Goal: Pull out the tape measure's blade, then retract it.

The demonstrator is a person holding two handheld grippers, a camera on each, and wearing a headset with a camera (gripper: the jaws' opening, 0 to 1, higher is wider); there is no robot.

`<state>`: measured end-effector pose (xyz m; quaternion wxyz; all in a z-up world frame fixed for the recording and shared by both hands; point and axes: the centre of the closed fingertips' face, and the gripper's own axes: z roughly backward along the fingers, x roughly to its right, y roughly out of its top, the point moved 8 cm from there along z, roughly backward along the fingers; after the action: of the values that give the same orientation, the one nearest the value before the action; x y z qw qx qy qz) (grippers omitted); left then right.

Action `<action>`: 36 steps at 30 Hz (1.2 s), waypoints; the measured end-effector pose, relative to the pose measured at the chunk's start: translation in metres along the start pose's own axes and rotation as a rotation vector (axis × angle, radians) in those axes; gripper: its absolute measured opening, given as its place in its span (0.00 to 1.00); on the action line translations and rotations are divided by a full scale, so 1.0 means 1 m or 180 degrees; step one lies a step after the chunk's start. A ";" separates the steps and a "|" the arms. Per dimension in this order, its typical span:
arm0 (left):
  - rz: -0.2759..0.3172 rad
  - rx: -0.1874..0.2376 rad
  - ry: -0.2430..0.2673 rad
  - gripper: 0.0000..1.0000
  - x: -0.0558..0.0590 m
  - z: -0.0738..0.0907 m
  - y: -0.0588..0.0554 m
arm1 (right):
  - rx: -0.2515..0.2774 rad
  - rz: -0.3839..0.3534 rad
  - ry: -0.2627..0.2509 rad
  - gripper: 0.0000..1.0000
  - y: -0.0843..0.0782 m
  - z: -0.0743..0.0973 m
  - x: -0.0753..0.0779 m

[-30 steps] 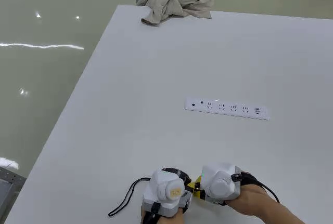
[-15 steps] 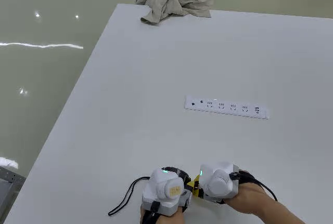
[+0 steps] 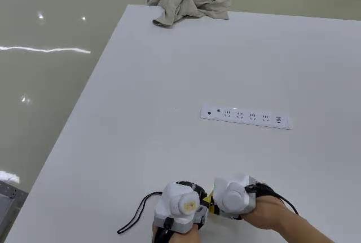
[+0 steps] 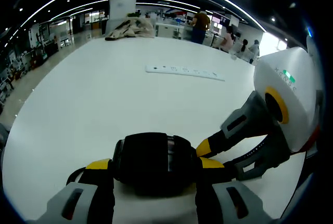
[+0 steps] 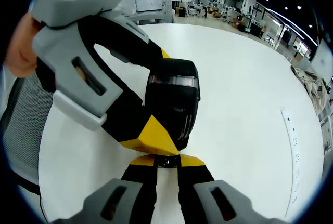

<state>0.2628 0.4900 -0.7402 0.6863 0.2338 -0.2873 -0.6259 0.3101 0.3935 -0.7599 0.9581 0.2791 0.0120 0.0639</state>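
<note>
Clamping the black tape measure (image 4: 154, 154) across its case, the left gripper (image 4: 155, 163) sits just beside the right gripper (image 5: 166, 157), whose jaws pinch nearly together on what seems the blade end (image 5: 167, 162), so the pull should run straight away from the left gripper; a power strip (image 3: 245, 116) lies well beyond both.

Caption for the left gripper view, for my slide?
Left tongs clamp the black tape measure; right tongs nip its side.
</note>
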 end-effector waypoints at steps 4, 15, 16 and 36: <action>-0.0005 -0.0015 0.0001 0.61 0.000 0.000 0.000 | 0.0021 -0.0022 -0.0005 0.14 -0.001 0.001 0.000; -0.0002 -0.0036 0.0028 0.62 0.001 0.001 0.001 | -0.0001 -0.0018 -0.0022 0.14 -0.001 0.000 0.000; -0.0002 -0.0036 0.0029 0.62 0.001 0.000 0.001 | -0.0008 -0.0028 -0.0021 0.14 -0.001 0.000 0.000; 0.0083 -0.0018 -0.0061 0.64 -0.002 0.003 0.003 | -0.0029 -0.0142 -0.0104 0.20 -0.002 0.001 0.002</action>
<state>0.2627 0.4924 -0.7360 0.6923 0.2221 -0.2951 -0.6200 0.3125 0.3912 -0.7600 0.9606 0.2754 0.0023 0.0380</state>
